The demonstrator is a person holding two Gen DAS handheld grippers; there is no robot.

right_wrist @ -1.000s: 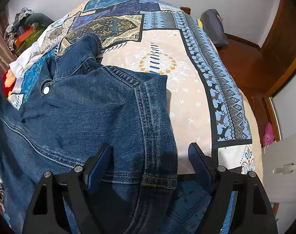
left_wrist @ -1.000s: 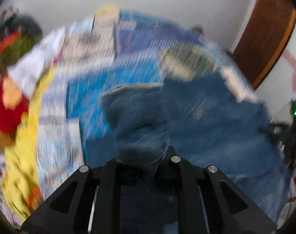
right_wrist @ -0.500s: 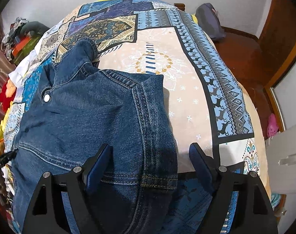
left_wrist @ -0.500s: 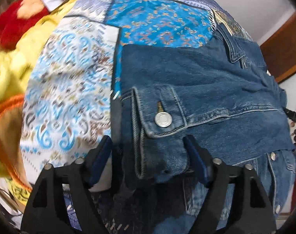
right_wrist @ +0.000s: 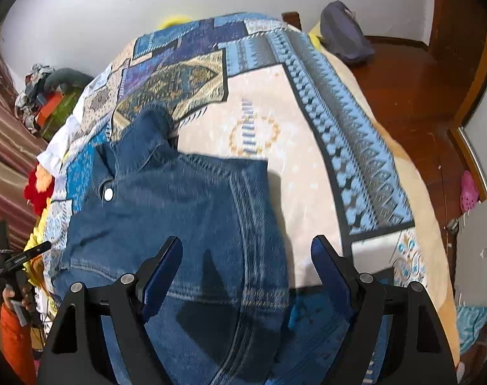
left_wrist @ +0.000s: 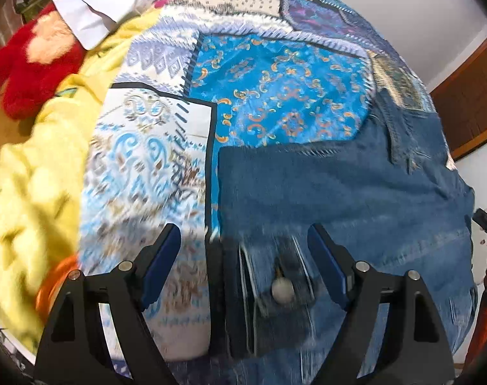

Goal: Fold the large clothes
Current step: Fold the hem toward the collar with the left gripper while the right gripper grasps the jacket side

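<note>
A blue denim jacket (left_wrist: 355,192) lies spread on the patterned bedspread (left_wrist: 275,89). In the left wrist view its folded sleeve cuff with a metal button (left_wrist: 282,290) lies between the open jaws of my left gripper (left_wrist: 243,240), which holds nothing. In the right wrist view the jacket (right_wrist: 185,211) lies flat with its collar (right_wrist: 147,134) toward the far side. My right gripper (right_wrist: 246,250) is open above the jacket's near right edge and holds nothing.
A yellow blanket (left_wrist: 35,176), a red plush toy (left_wrist: 28,70) and a white cloth (left_wrist: 108,16) lie at the bed's left side. A wooden floor (right_wrist: 420,102) and a grey bag (right_wrist: 343,35) are to the right of the bed. A white drawer unit (right_wrist: 481,250) stands near right.
My left gripper let go of the sleeve, laid it on the jacket and drew back a little. My right gripper stayed open and rose slightly.
</note>
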